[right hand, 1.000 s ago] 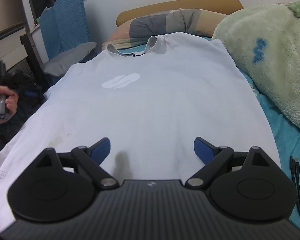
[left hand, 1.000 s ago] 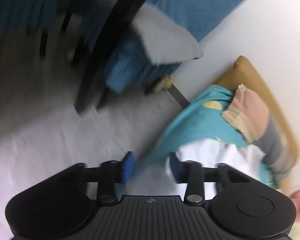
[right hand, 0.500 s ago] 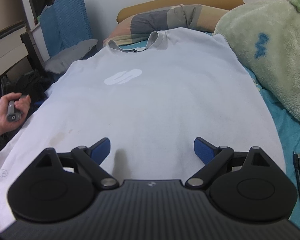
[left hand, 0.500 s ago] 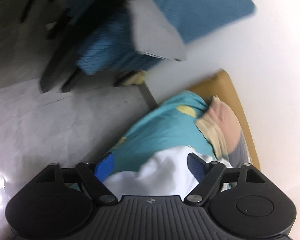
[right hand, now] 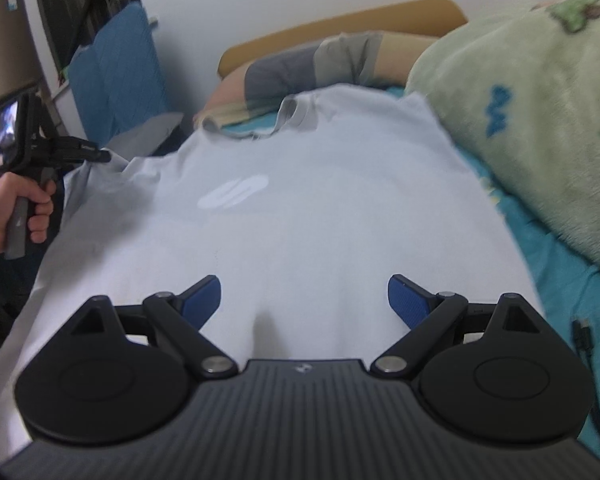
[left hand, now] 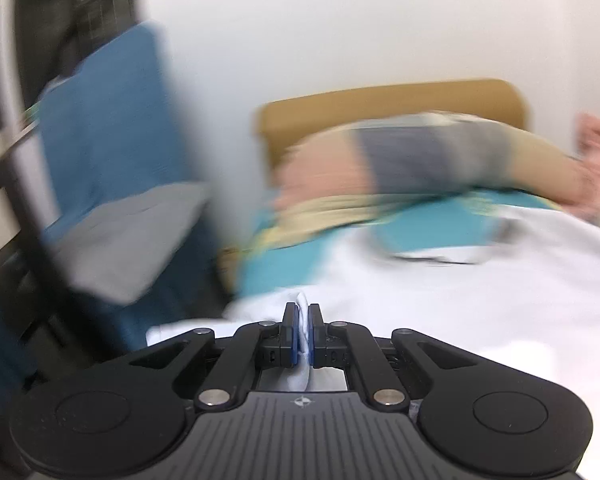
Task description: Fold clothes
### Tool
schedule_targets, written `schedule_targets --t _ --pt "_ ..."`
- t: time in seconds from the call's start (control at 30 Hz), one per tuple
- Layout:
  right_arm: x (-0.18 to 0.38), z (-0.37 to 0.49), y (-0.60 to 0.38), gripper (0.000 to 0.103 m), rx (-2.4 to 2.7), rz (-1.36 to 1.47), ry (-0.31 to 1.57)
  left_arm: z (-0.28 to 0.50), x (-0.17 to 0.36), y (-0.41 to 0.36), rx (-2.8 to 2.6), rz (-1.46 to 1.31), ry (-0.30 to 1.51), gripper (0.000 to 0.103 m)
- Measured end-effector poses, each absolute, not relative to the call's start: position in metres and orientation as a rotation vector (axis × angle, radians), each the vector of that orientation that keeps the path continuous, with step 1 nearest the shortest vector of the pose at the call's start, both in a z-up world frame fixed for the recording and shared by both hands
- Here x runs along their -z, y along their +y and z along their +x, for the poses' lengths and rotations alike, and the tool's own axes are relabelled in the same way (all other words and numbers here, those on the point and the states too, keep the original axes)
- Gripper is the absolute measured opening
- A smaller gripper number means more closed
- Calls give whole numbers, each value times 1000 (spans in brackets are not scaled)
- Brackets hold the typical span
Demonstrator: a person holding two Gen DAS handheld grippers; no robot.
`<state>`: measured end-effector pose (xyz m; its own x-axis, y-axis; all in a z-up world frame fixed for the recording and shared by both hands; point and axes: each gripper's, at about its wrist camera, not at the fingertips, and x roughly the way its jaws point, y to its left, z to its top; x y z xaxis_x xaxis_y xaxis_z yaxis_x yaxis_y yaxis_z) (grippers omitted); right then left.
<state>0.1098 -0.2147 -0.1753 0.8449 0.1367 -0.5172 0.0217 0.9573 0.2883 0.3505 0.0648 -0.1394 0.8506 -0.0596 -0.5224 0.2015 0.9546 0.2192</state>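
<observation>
T-shirt (right hand: 300, 216) lies flat, chest up, on the bed (right hand: 548, 264); light, limp cotton, so grip edges, not middle; your left gripper (left hand: 302, 334) pinches its sleeve edge; right gripper (right hand: 304, 298) hovers spread over the hem.
</observation>
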Motion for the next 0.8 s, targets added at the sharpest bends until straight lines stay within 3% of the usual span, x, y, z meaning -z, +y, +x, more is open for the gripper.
schedule_targets --t 0.13,0.27,0.33,0.5,0.63,0.8 --pt "175 111 -228 92 -21 320 551 327 165 -5 299 348 602 7" --pt "184 115 -237 92 -5 363 581 302 190 -32 405 366 677 19" --pt "187 116 -238 92 -6 378 588 286 185 -24 395 295 683 40" --pt "188 117 -239 92 -20 409 596 254 149 21 266 84 626 61" --pt "190 113 -235 92 -39 414 614 262 144 41 212 11 636 69" --pt "187 109 -233 92 -44 388 613 294 177 48 242 -73 698 70"
